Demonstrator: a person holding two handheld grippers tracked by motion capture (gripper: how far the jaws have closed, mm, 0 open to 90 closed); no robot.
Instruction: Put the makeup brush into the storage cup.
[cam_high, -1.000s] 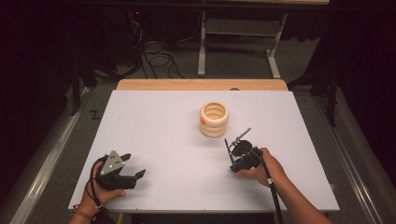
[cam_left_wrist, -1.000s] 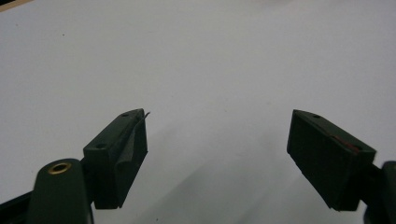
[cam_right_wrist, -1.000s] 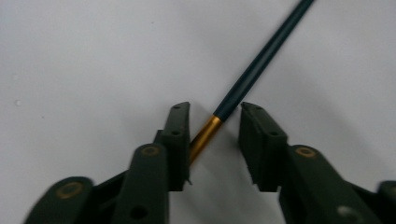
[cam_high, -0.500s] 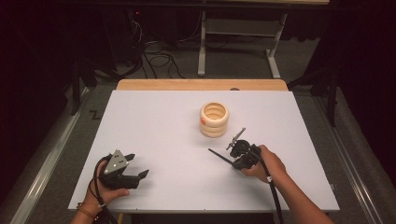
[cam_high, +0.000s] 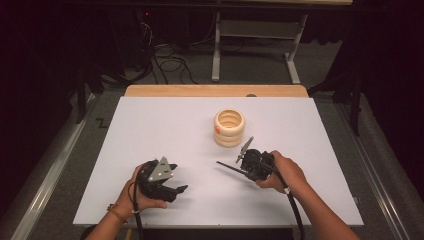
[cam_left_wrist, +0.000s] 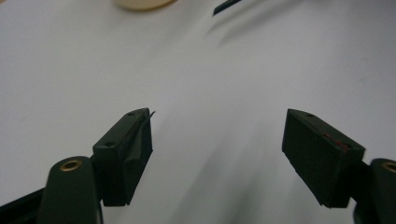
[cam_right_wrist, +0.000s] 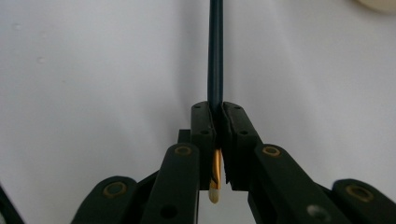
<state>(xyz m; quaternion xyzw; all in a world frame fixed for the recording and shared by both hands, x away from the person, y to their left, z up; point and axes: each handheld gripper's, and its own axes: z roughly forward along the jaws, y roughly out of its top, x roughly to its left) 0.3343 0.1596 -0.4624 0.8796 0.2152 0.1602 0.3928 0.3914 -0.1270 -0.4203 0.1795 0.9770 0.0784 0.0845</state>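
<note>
Left gripper: one, nearest the table's front edge, well short and left of the ring stack; in the left gripper view its jaws stand wide apart with only bare tabletop between them.
Right gripper: one, just short and right of the stack; jaws pinched tight on a thin dark stick.
Stick: one; its dark shaft runs straight out past the jaw tips, and a gold and pale end pokes out behind them. In the high view it points left, away from the stack.
Ring stack: one pale stack, rings too blurred to count, standing mid-table beyond both grippers.
White table: one; broad bare surface left of the stack, a wooden strip along the far edge.
</note>
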